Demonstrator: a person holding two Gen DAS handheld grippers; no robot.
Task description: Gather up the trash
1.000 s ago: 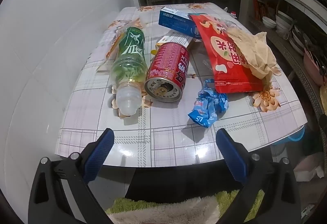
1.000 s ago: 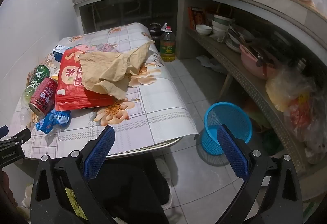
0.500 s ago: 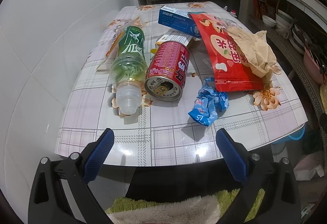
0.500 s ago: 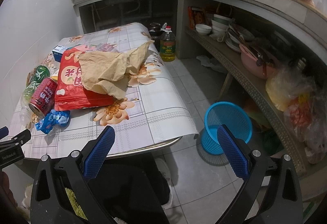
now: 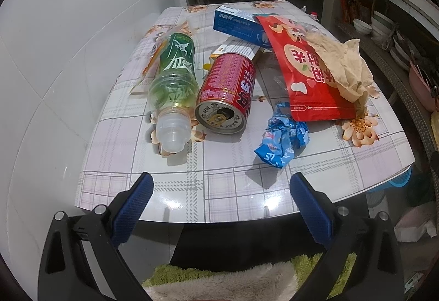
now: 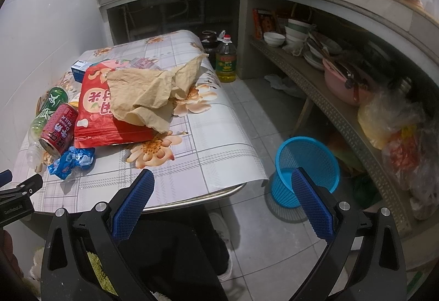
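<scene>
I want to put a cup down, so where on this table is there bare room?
Free: the near strip of the table in front of the blue wrapper, and the far end beyond the blue box. Crowded: the middle, with bottle, can and red bag.

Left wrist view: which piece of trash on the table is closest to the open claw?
The crumpled blue wrapper, lying nearest the table's front edge, ahead of the left claw.

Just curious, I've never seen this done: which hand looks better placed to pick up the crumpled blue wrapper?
Probably the left gripper: it is open, empty and aimed at the blue wrapper. The right gripper points towards the blue basket.
</scene>
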